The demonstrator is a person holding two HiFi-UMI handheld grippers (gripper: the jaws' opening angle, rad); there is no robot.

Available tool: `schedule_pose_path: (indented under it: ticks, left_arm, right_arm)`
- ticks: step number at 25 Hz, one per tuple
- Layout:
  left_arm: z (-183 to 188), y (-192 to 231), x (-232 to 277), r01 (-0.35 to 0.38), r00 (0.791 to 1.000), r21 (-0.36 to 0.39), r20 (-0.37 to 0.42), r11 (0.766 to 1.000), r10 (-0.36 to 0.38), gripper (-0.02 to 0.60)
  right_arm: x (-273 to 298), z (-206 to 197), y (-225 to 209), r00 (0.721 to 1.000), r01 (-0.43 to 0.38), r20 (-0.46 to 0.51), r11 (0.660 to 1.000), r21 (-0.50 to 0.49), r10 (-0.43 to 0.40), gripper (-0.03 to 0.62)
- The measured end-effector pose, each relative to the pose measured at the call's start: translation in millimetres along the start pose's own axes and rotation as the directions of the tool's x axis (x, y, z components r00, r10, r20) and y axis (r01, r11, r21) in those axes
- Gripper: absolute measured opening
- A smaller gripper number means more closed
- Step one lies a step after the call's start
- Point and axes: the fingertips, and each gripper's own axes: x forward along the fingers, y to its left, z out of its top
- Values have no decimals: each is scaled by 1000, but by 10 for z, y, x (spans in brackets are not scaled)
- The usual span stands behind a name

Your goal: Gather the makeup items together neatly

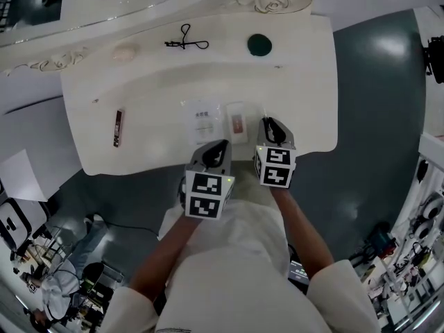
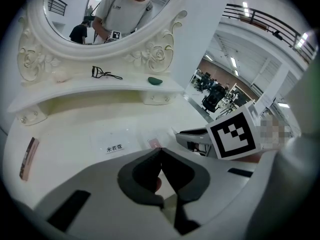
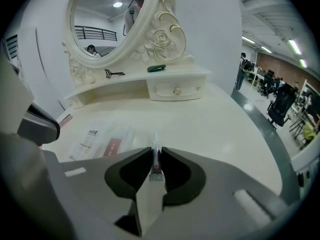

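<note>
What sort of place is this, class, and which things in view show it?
Probably a dressing-table setup inside a large open workspace: an ornate white vanity table with an oval mirror, an eyelash curler on its shelf, and office chairs under strip lights beyond.

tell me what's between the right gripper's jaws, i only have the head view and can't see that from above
observer: The right gripper is shut on a slim tube with red print, nozzle pointing forward.
operator: and the left one
observer: The left gripper has its jaws together with nothing between them.
operator: anything hidden at the back
observer: A small drawer with two knobs sits under the shelf.
</note>
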Motion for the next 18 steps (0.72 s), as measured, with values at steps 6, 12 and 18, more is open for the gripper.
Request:
schedule_pose_path:
  ticks: [6, 12, 18]
  left_arm:
    - [2, 24, -1, -2, 1000, -1, -1, 1000, 2, 11]
    - [-18, 88, -29, -10, 1000, -5, -1, 1000, 10, 9]
    - [-46, 106, -63, -11, 1000, -8, 0, 1000, 11, 10]
  right_arm:
    - [48, -56, 55, 1000, 10, -21, 1000, 22, -10, 64]
    - [107, -55, 48, 999, 29, -24, 999, 30, -29, 64]
    - [137, -80, 37, 999, 27, -44, 998, 55, -24, 64]
